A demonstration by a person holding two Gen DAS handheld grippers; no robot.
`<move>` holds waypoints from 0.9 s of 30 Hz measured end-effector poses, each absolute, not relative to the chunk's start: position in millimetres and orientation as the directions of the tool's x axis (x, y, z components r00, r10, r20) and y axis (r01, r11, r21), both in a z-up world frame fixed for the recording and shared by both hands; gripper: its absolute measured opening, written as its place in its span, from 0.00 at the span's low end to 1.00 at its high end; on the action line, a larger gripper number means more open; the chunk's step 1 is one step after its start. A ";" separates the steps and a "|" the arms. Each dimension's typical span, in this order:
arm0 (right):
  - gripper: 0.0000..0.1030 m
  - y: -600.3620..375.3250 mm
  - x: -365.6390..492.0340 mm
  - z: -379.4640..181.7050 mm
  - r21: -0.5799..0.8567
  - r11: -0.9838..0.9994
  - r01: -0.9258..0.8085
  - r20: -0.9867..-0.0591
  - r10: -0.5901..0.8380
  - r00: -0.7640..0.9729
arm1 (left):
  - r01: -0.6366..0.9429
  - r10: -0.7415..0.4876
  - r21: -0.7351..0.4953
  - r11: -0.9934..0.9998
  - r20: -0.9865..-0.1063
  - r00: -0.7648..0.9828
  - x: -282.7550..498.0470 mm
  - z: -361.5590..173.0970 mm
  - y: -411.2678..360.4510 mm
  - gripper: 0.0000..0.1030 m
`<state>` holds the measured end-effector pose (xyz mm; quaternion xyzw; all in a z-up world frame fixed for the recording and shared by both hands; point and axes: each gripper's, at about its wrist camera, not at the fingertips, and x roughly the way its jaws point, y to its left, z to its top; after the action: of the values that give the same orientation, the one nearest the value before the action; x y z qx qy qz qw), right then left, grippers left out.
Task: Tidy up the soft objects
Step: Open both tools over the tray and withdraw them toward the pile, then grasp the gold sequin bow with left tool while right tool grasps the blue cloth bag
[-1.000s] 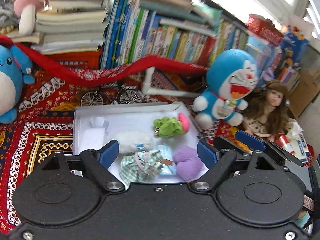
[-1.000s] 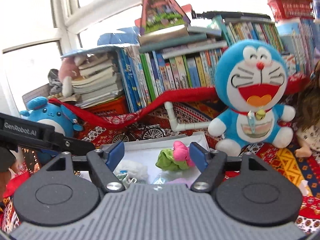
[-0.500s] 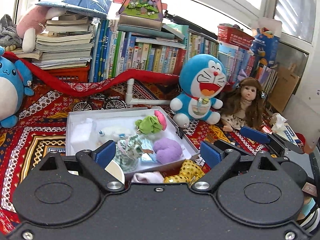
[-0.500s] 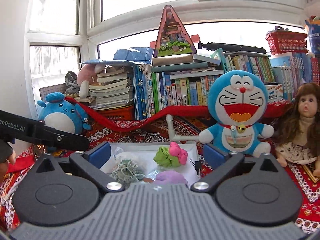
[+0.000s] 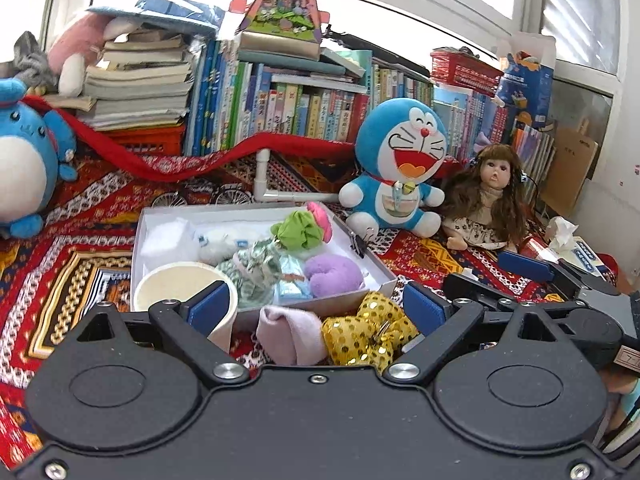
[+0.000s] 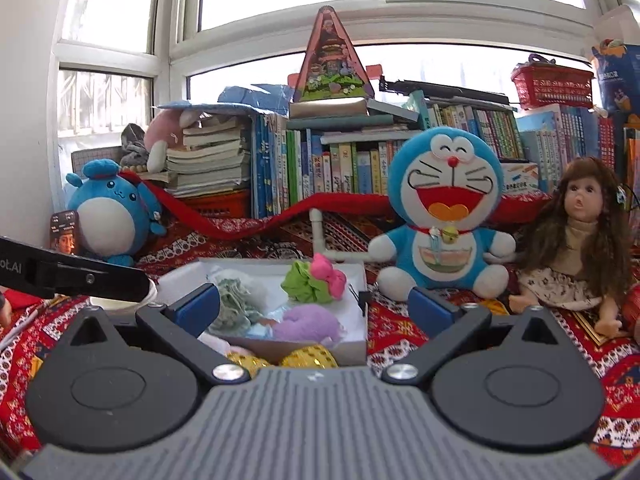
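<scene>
A white shallow box [image 5: 138,240] [image 6: 360,344] on the patterned cloth holds several soft items: a green and pink toy [image 5: 302,230] [image 6: 312,282], a purple plush [image 5: 334,274] [image 6: 308,326], a checked green fabric piece [image 5: 252,266] [image 6: 234,306] and a white fluffy one [image 5: 218,240]. In front of the box lie a pink sock [image 5: 288,332] and a gold sequin toy [image 5: 366,330] [image 6: 308,356]. My left gripper [image 5: 316,306] is open and empty, above these two. My right gripper [image 6: 314,306] is open and empty, in front of the box.
A cream cup [image 5: 180,284] stands at the box's near left corner. A Doraemon plush [image 5: 400,168] [image 6: 444,208], a doll [image 5: 490,200] [image 6: 576,236] and a blue round plush [image 5: 24,160] [image 6: 108,208] sit around. Books [image 5: 280,108] line the back. A tissue pack [image 5: 572,240] lies right.
Both grippers have pulled back and up from the box. The cup, the pink sock and the gold sequin toy have come into view. Both stay open.
</scene>
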<state>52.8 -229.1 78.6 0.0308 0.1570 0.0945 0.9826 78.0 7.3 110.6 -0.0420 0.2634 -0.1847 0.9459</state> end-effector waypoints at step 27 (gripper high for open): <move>0.82 -274.9 35.2 31.8 0.127 0.992 0.009 -0.409 0.044 0.912 | 0.305 -0.356 -0.186 0.934 -0.566 0.743 64.3 46.6 -28.0 0.38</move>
<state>35.2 -274.9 31.8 0.0633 0.2101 0.0092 0.9756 64.3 -28.0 46.6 -0.0407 0.3112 -0.1772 0.9328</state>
